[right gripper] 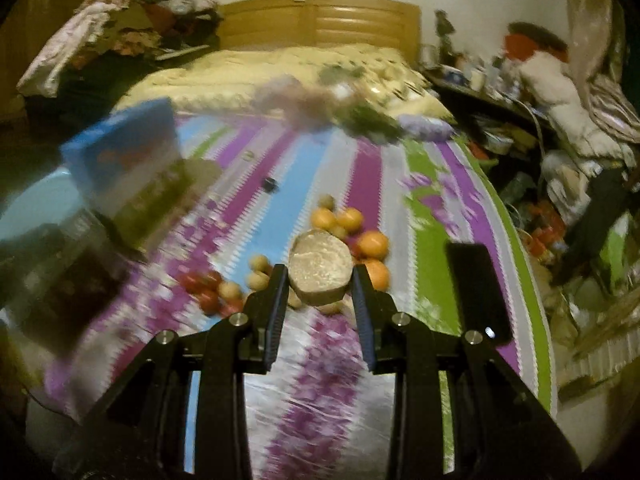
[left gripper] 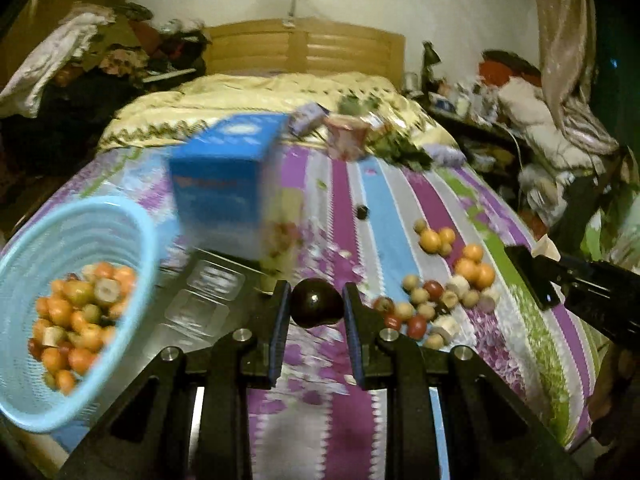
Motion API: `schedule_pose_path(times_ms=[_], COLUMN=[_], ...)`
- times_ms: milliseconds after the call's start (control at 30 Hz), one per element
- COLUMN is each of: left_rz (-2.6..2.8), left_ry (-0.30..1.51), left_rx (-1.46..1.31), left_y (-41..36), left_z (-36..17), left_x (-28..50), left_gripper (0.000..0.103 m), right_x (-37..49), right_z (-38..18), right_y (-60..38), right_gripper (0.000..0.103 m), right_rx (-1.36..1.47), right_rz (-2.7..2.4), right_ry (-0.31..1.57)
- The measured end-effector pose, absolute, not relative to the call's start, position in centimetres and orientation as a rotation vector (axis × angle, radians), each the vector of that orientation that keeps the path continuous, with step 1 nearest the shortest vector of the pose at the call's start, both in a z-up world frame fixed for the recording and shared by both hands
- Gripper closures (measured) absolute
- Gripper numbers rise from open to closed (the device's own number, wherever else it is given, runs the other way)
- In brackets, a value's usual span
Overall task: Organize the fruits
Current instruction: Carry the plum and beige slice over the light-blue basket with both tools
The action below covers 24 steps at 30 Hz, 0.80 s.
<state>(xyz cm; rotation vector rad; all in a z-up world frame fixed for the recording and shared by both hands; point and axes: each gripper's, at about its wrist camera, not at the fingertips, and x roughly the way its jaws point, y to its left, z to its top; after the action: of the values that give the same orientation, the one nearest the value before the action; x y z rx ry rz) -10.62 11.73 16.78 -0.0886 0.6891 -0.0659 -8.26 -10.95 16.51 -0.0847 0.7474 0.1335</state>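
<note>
- Blue box [left gripper: 226,184] motion-blurred, print unreadable; worse smear in right view [right gripper: 124,152].
- Basket [left gripper: 24,400] cut off by left frame edge.
- Small dark thing [left gripper: 362,212] mid-bedspread, too small to identify.
- Clutter toward the bedspread's [right gripper: 320,360] far edge [right gripper: 320,108] smeared.

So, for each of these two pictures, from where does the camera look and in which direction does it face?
Left wrist: sits behind the left gripper, facing along the bed toward the headboard; its fingers grip a dark round fruit, blue basket at left, right gripper entering from the right.
Right wrist: sits behind the right gripper, facing the same way; its fingers hold a pale cut piece.
Shared: striped bedsheet, blue box, loose fruit pile.
</note>
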Motion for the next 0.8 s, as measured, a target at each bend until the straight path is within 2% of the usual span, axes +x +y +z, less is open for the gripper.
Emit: schedule_pose_path(times_ms=[267, 400, 567, 800], left_rz=[0.120, 0.210, 0.295, 0.315], left_ry=[0.635, 0.644, 0.694, 0.810], left_rx=[-0.190, -0.239, -0.276, -0.322], left_y=[23.8, 29.9, 36.2, 42.0], left_z=[21.3, 21.9, 21.2, 18.9], left_x=[-13.1, -14.5, -15.3, -14.7], left_gripper=[0.077, 0.077, 0.077, 0.077], right_x=[-6.8, -6.1, -5.1, -3.8], right_z=[22.9, 24.9, 24.7, 21.2], right_y=[-0.4, 6.0, 13.1, 21.1], right_gripper=[0.070, 0.070, 0.070, 0.070], right_rx=[-0.103, -0.081, -0.076, -0.132], right_rz=[0.394, 0.562, 0.718, 0.827], right_ry=[0.675, 0.693, 0.774, 0.962])
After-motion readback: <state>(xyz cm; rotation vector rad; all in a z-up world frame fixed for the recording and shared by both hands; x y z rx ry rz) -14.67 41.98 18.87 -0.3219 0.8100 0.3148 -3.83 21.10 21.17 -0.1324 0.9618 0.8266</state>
